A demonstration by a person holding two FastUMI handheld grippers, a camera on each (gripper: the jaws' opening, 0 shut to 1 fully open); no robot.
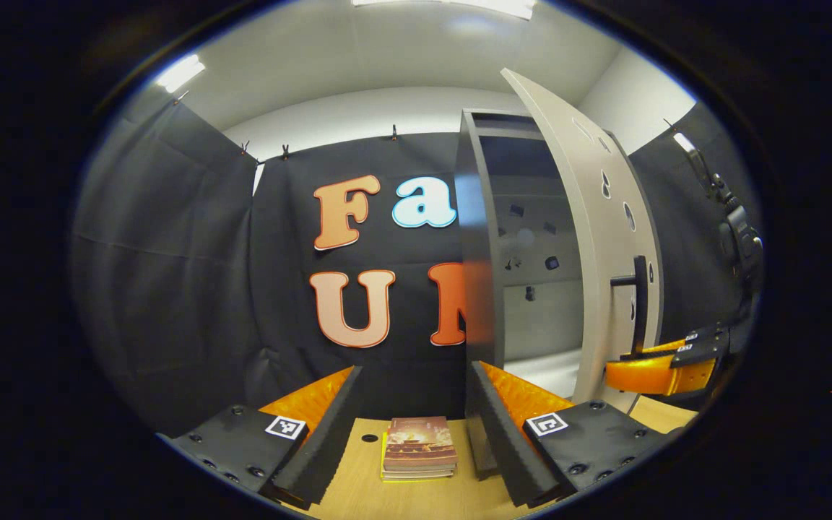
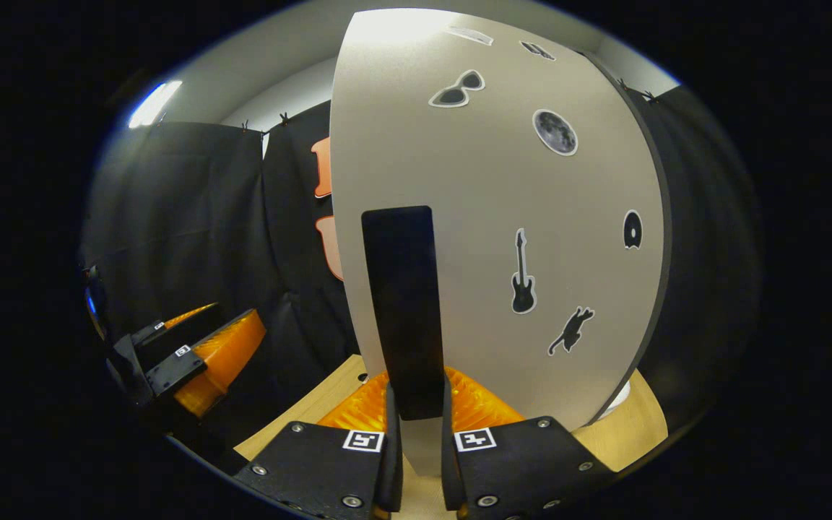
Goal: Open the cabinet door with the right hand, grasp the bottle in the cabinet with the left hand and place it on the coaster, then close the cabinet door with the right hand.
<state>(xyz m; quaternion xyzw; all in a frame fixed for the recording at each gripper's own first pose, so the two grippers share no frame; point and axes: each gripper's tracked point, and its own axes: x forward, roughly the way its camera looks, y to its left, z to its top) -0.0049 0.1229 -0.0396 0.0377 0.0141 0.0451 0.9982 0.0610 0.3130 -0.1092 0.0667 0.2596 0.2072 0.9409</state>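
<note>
No readable text or number stands anywhere; the cabinet door (image 2: 503, 217) bears only picture stickers (image 2: 523, 273), the books' (image 1: 419, 446) cover print is too small to read, and the gripper tags carry only patterns

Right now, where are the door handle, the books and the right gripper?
door handle (image 2: 405, 310), right gripper view, middle of the bar.
books (image 1: 419, 442), left gripper view, top cover.
right gripper (image 2: 422, 440), right gripper view, between its fingertips, clamped on the handle.

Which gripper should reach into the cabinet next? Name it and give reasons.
Left. The left gripper is open, empty and faces the cabinet opening. The right gripper is shut on the door handle, holding the door open. I cannot see the bottle from here.
</note>
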